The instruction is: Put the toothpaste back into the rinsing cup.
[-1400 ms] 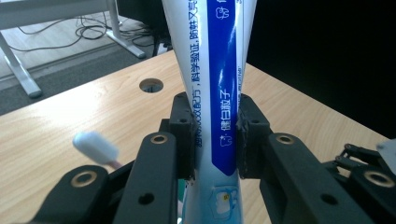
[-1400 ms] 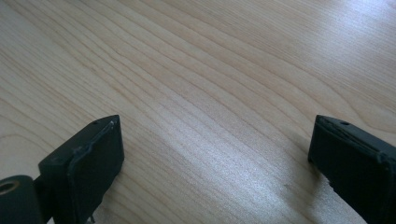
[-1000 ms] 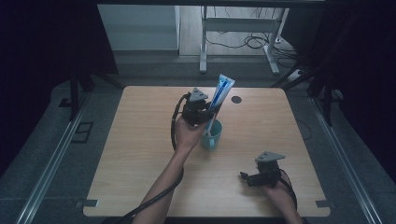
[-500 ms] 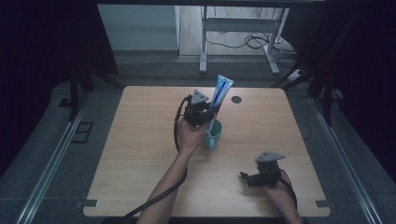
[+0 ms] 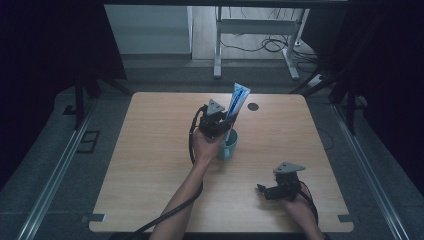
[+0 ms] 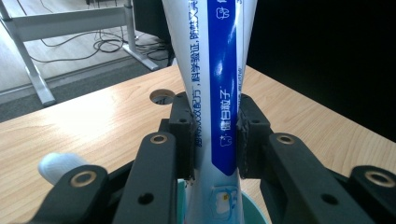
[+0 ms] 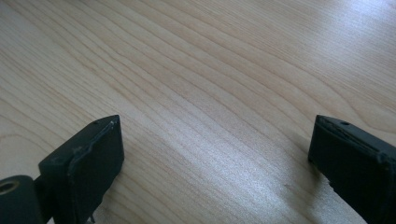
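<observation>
From the high view, the left gripper (image 5: 220,124) sits near the middle of the light wooden surface (image 5: 150,165), and its fingers are clamped on a long blue-and-white plastic toothpaste tube (image 5: 237,100) that stands nearly upright, leaning a bit up and to the right, directly over a small teal plastic cup (image 5: 229,147). That's the relation that matters here: the tube's long axis runs roughly vertical and its lower end points down into the cup's mouth, so I'd guess the coming move is just a straight drop and a release. The right gripper (image 5: 272,191) rests well apart, near the front right corner, so the left hand is clearly the nearer one and the one doing the work. In the left gripper view, the tube (image 6: 219,93) runs straight up between the two black fingers (image 6: 184,135), which pinch it on both flat sides around its lower part, with the cup's teal rim (image 6: 252,210) just below; whether the cap already touches the bottom of the cup is hidden, so can't say. In the right gripper view, the fingers (image 7: 88,158) stand wide apart with nothing but bare wood (image 7: 210,93) between them.
</observation>
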A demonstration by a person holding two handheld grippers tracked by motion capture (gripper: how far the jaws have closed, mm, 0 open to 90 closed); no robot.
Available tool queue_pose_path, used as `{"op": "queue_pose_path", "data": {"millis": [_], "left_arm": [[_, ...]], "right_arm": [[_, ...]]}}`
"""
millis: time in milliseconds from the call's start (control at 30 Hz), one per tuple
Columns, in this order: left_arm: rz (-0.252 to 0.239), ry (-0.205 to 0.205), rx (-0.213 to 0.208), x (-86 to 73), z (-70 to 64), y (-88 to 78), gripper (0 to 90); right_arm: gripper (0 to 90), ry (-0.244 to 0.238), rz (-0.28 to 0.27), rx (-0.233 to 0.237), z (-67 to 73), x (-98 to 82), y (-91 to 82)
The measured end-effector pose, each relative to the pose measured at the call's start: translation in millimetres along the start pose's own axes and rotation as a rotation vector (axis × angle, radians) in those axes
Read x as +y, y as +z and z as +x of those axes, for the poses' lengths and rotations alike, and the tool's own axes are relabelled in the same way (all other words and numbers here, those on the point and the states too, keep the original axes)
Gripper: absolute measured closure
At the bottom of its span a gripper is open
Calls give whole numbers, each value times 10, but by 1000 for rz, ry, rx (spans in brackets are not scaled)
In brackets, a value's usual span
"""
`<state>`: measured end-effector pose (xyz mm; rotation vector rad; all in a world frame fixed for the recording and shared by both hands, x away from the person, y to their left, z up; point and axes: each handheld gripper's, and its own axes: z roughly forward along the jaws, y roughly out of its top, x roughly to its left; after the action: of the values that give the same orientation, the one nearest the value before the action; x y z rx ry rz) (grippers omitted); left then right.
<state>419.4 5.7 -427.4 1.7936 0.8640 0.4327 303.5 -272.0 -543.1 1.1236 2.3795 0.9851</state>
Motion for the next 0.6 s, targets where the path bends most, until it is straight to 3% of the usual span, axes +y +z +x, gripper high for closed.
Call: {"op": "queue_pose_path", "data": {"millis": [600], "left_arm": [[20,-9,15,-269,-46,58,715]], "right_arm": [[33,1,1,0,1,0,-1]]}}
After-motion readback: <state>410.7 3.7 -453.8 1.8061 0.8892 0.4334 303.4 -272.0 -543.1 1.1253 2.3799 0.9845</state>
